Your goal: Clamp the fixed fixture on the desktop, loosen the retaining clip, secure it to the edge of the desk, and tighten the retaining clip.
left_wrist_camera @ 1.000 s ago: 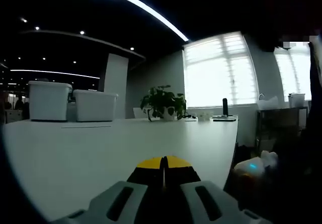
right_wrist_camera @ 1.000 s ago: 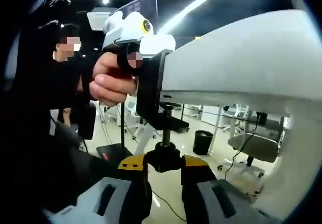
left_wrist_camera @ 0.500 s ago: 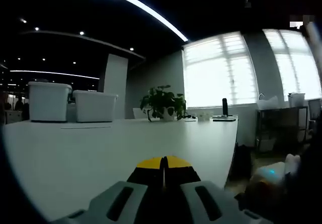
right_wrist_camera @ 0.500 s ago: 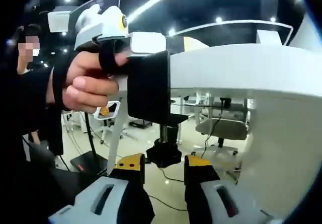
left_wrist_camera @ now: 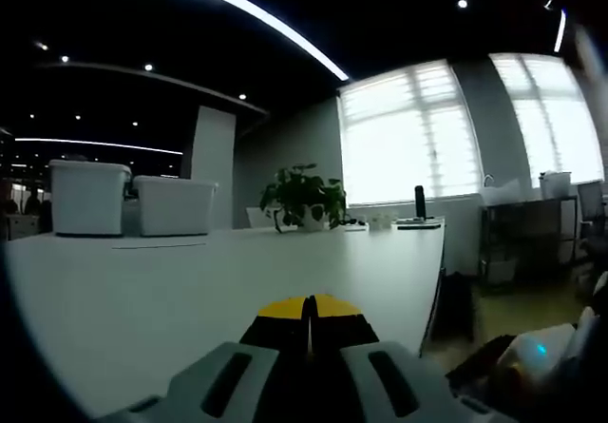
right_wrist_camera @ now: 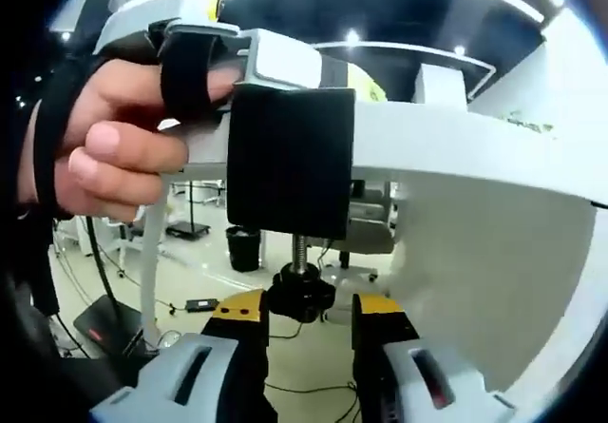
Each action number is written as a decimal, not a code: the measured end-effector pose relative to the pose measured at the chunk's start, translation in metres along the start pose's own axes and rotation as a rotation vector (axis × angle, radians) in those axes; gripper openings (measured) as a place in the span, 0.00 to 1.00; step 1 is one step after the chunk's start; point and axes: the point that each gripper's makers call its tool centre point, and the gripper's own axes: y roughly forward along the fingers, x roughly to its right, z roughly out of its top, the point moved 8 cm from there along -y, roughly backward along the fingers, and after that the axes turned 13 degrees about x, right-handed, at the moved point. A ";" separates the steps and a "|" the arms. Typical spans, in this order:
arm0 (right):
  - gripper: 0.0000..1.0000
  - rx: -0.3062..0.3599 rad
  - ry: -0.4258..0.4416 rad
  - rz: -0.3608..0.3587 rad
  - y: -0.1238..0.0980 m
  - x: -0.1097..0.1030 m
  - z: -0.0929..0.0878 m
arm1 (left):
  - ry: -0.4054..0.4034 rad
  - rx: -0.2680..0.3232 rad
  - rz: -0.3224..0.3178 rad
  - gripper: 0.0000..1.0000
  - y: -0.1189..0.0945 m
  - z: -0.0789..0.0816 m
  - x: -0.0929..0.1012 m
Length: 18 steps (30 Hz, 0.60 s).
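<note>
In the left gripper view, a wide white desk (left_wrist_camera: 190,290) is seen stretching away from the bottom of the frame toward bright windows (left_wrist_camera: 408,138) at the upper right. The left gripper (left_wrist_camera: 309,323) rises from the bottom centre, its yellow-tipped jaws pressed together over the near edge of the desk; whatever is pinched between them is hidden, though the fixture is judged to be held there so that it stays put on the edge. Two white bins (left_wrist_camera: 133,200) are seen at the left middle, and a potted plant (left_wrist_camera: 302,198) near the centre. At the lower right, part of the right gripper (left_wrist_camera: 541,361) is seen below desk level, with a small blue light.

In the right gripper view, the desk (right_wrist_camera: 475,147) is seen from beneath and beside its edge, running across the right half. A black clamp fixture (right_wrist_camera: 292,162) is seated over that edge at the centre of the frame. A hand (right_wrist_camera: 104,147), at the upper left, grips the white handle of the left gripper (right_wrist_camera: 204,48), which appears to steady the fixture from above. Below the black block a threaded screw leads down to a black knob (right_wrist_camera: 299,299), the retaining clip. The right gripper (right_wrist_camera: 306,314) rises from the bottom centre, its jaws set narrowly on either side of the knob; whether they grip it cannot be told. This placement is judged to suit turning the knob to tighten the fixture against the underside of the desk.
</note>
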 end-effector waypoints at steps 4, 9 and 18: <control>0.35 -0.013 0.008 -0.007 0.007 -0.004 -0.002 | 0.000 0.000 -0.001 0.01 -0.001 0.000 0.001; 0.31 -0.052 0.005 -0.053 0.014 -0.008 -0.004 | 0.000 0.000 -0.001 0.01 -0.001 0.000 0.001; 0.25 -0.074 -0.044 -0.086 0.015 -0.009 -0.005 | 0.000 -0.001 0.002 0.01 -0.001 0.000 0.001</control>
